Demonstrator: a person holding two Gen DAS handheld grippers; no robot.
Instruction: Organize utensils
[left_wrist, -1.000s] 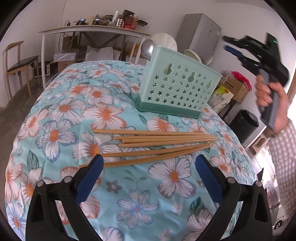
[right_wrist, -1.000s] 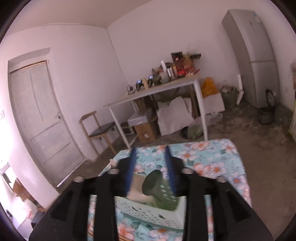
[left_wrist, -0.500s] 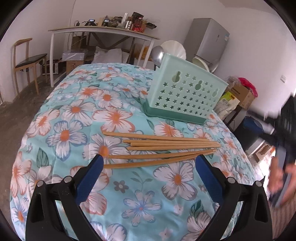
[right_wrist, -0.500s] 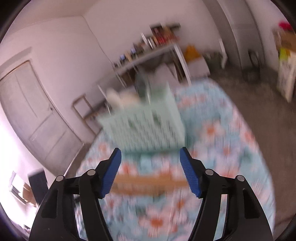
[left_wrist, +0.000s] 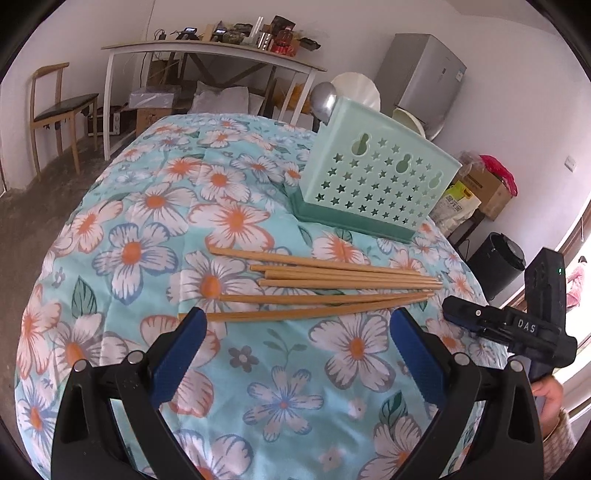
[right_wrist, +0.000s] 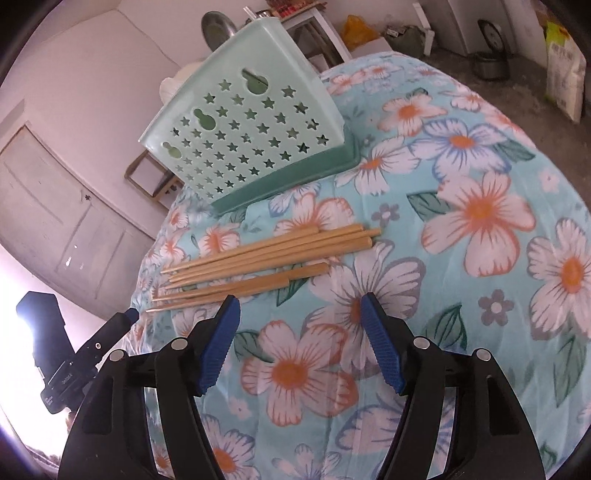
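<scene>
We hold both grippers over a table draped in a floral cloth (left_wrist: 147, 206) of pale blue with white and orange blossoms; far beyond the left gripper's fingers a white trestle table (left_wrist: 207, 51) loaded with clutter stands against the wall, a wooden chair (left_wrist: 55, 107) to its left and a grey fridge (left_wrist: 424, 74) to its right; off the left finger of the right gripper we see a pale panelled door (right_wrist: 55, 214).

Our left gripper (left_wrist: 295, 350) hangs just above the cloth with its blue pads spread wide and nothing between them; our right gripper (right_wrist: 299, 339) is likewise parted and empty.

The chopsticks (left_wrist: 332, 288) lie loose on the cloth just ahead of the left gripper's fingertips, six or so, roughly side by side; their long axis runs crosswise to the left fingers, thick ends toward the left finger, thin tips toward the right finger and converging there; the nearest stick's butt end lies beside the tip of the left pad. In the right wrist view the chopsticks (right_wrist: 266, 258) lie just ahead of the left pad, tips pointing leftward.

Beyond the sticks stands a mint utensil basket (left_wrist: 373, 177) pierced with stars, upright on a darker green base; a metal ladle bowl (left_wrist: 323, 101) shows above its far rim.
</scene>
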